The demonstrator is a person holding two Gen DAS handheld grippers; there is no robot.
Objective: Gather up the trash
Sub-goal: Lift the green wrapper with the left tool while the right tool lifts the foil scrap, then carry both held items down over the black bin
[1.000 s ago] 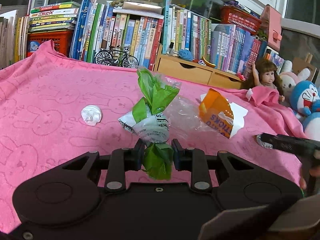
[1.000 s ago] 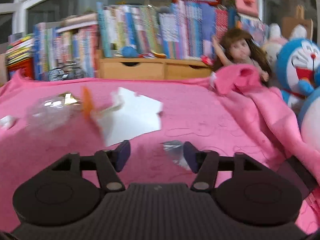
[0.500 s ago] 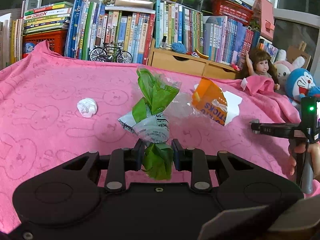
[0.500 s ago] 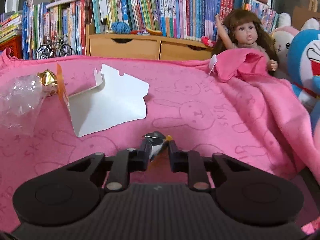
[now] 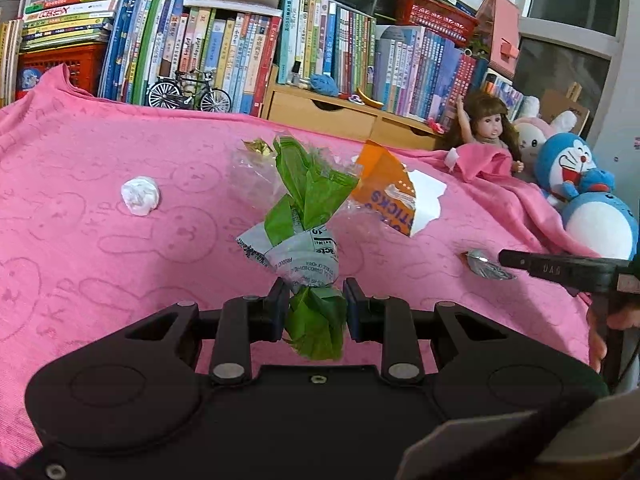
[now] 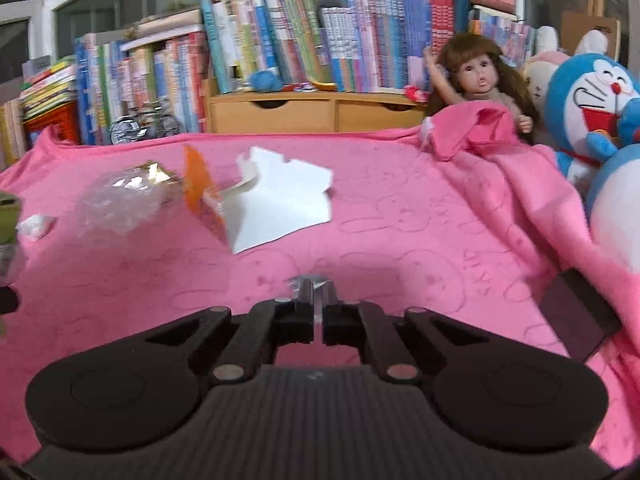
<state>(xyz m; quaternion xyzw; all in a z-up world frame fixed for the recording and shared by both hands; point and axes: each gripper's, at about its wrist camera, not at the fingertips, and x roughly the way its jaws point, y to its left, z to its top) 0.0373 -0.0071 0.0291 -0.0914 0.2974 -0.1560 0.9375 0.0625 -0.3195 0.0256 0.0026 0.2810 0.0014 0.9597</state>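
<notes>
The right gripper (image 6: pixel 317 316) has just closed on the small silver foil scrap (image 6: pixel 310 282). One second ago its jaws stood wide apart around the scrap on the pink blanket (image 6: pixel 400 232); half a second ago they were narrowing on it; now they are almost together and the thin foil is pinched between the tips. In the left wrist view the same scrap (image 5: pixel 486 266) sticks out from the tip of that gripper, low over the blanket, and I cannot tell if it is already lifted free.

The left gripper (image 5: pixel 313 304) has not changed its grip: it keeps the green wrapper (image 5: pixel 308 216) clamped at the twisted lower part, and the wrapper stands upright in front of its camera.

So, in my judgement, 2 pieces of trash are now in hand, 1 in each gripper. On the blanket there remain the white crumpled paper ball (image 5: pixel 140 196) on the left, the clear plastic film (image 6: pixel 120 200) with a gold foil bit (image 6: pixel 154 172) just behind it, and the orange snack box (image 5: pixel 386 192), torn open with its white inside showing. No bin is visible in either view, so I cannot say where the held pieces should go. Both grippers are full, so probably these must be dropped before the others are taken.
</notes>
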